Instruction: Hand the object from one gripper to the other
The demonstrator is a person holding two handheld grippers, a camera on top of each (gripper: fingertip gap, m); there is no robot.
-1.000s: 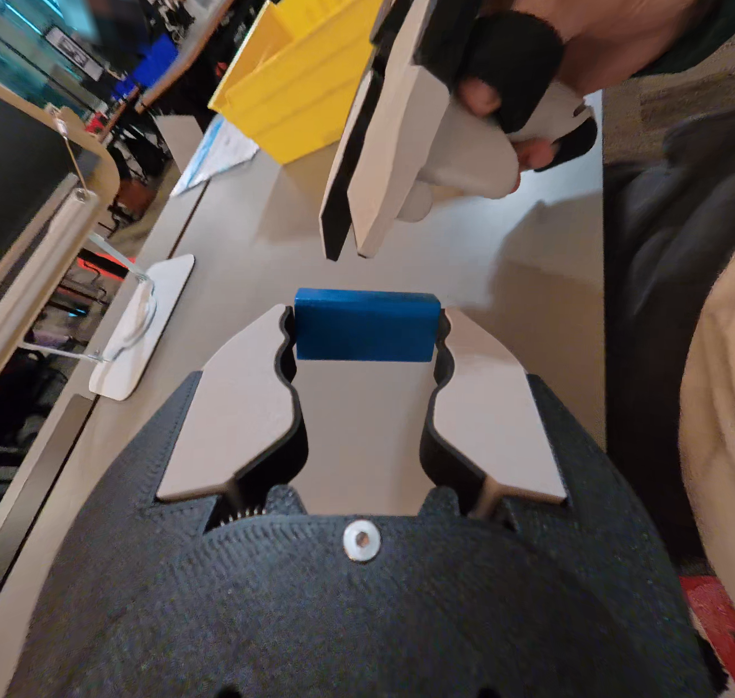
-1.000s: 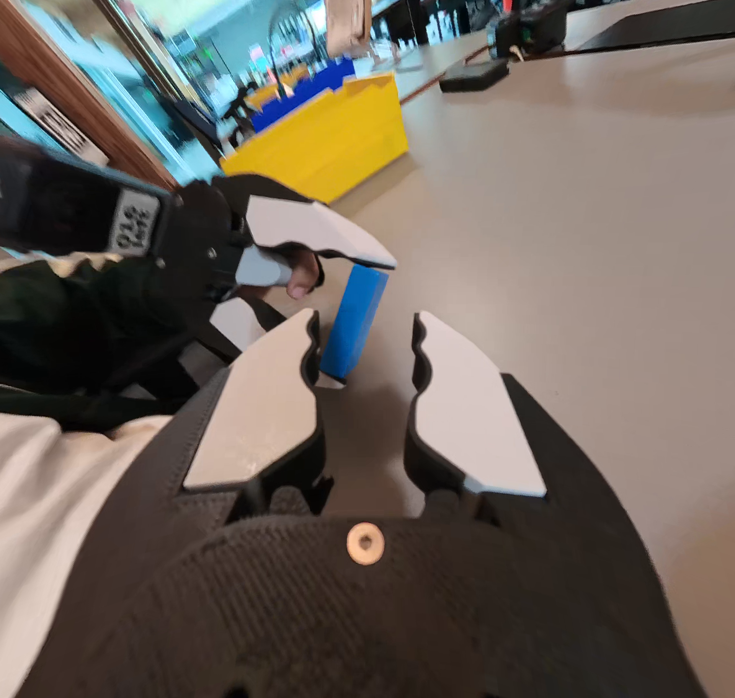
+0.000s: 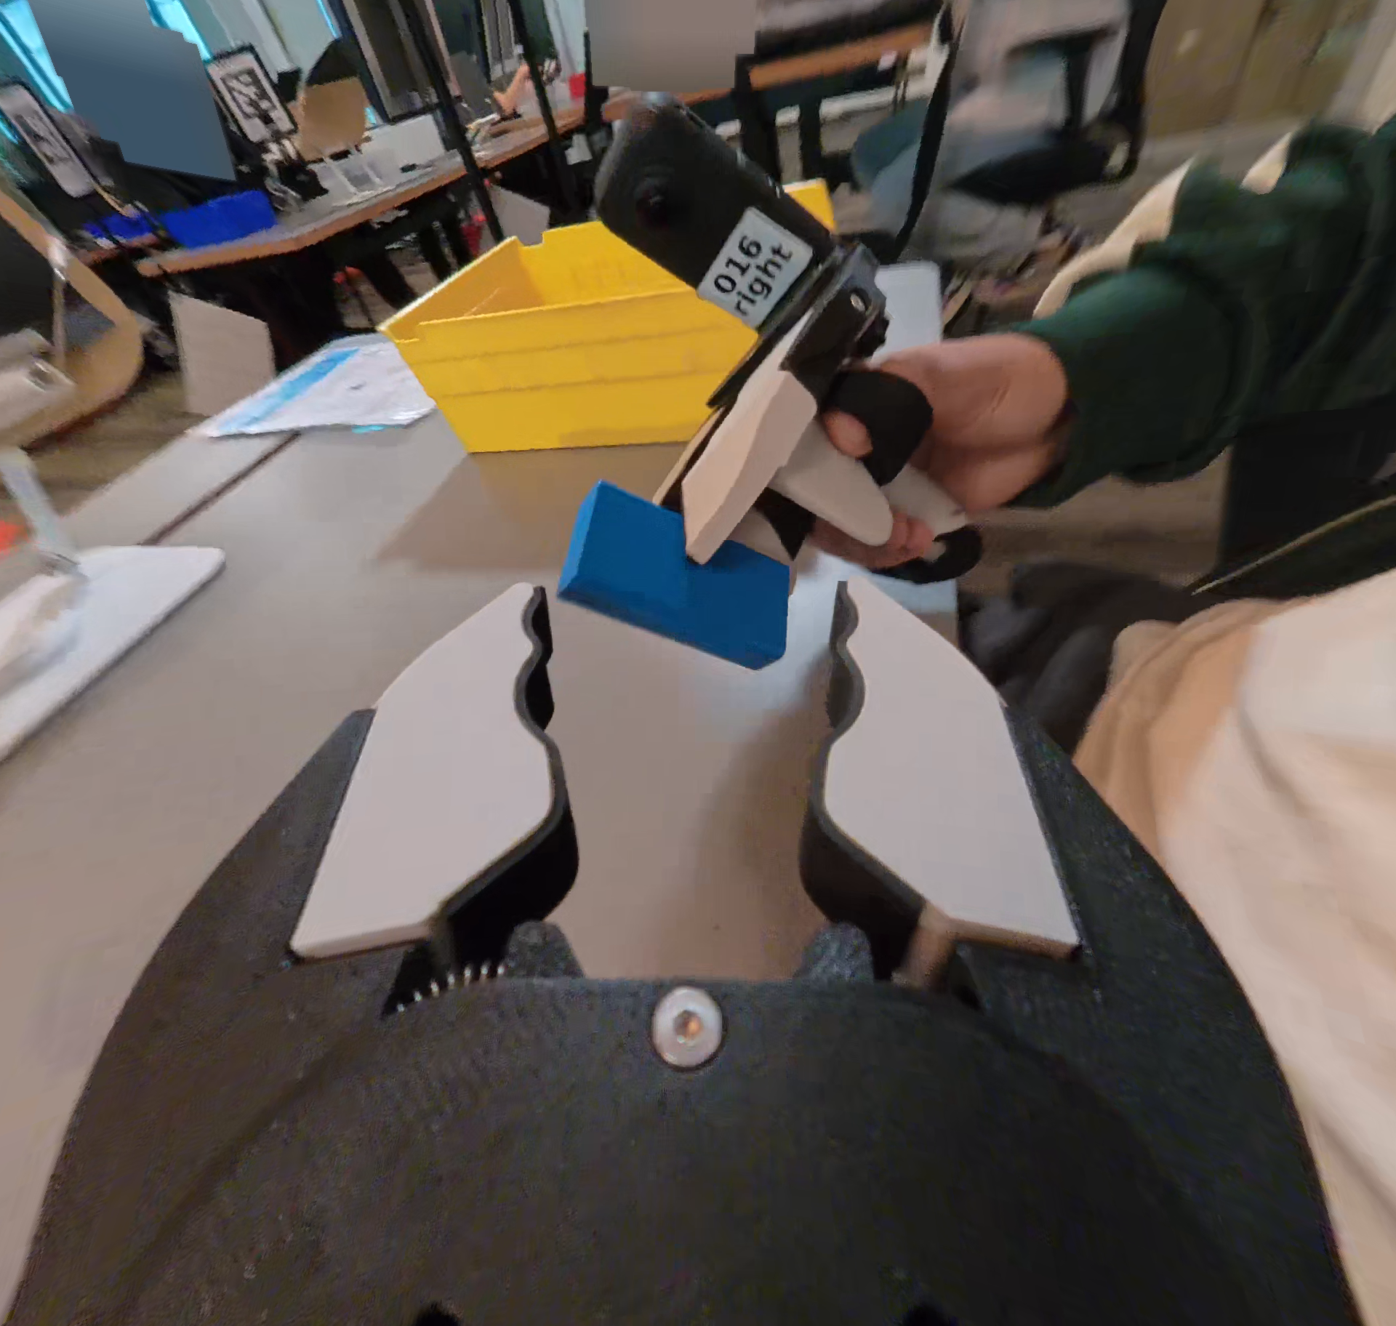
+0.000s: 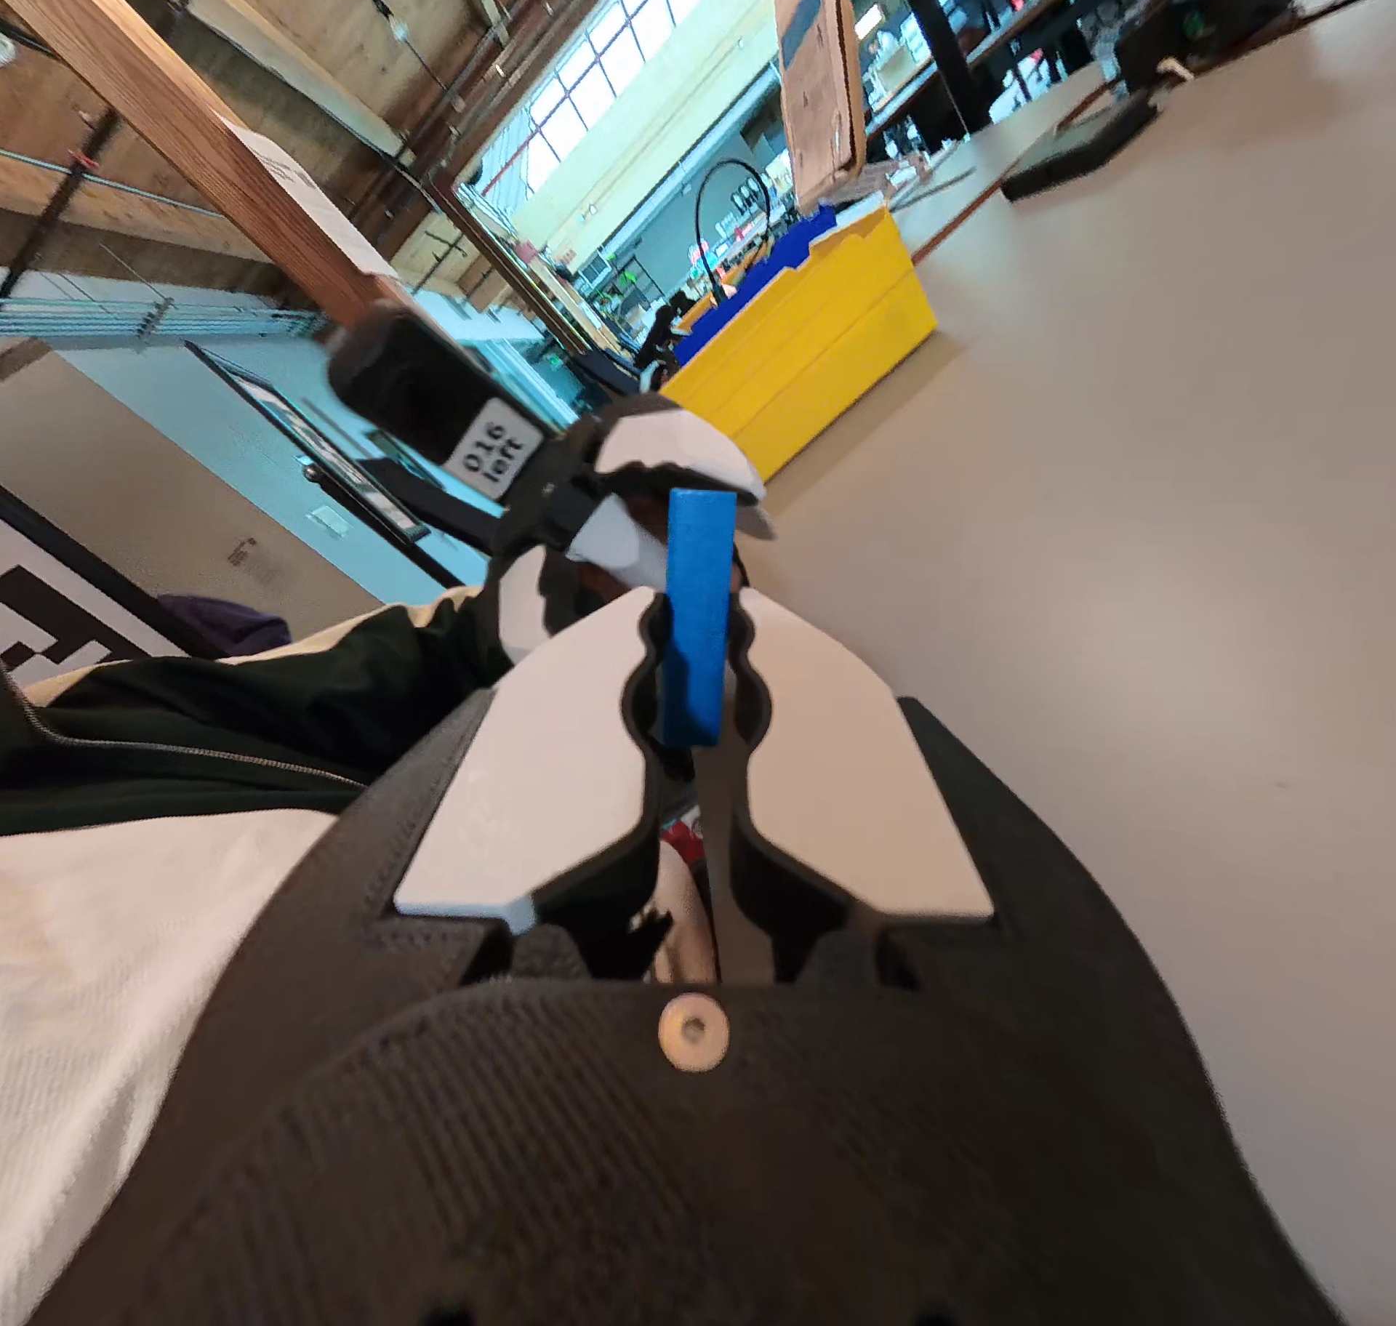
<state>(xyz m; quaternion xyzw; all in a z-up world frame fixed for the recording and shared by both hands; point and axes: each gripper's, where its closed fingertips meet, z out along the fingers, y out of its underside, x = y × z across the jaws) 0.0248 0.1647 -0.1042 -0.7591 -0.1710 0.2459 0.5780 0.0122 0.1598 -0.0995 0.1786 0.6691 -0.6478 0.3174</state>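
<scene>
Blue block (image 4: 699, 625) now clamped in my right gripper (image 4: 699, 614), clear of table (image 3: 302, 648); my left gripper (image 3: 689, 610) has let go, fingers apart; handover looks done.

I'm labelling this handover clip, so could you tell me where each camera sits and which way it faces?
Left wrist view: on the left gripper, looking forward over the table; its open fingers frame the blue block, pinched by the right gripper in a hand with a dark green sleeve.
Right wrist view: on the right gripper, tilted, looking along its fingers shut on the blue block toward the left gripper.
Shared: block, both grippers, yellow bin, table.
</scene>
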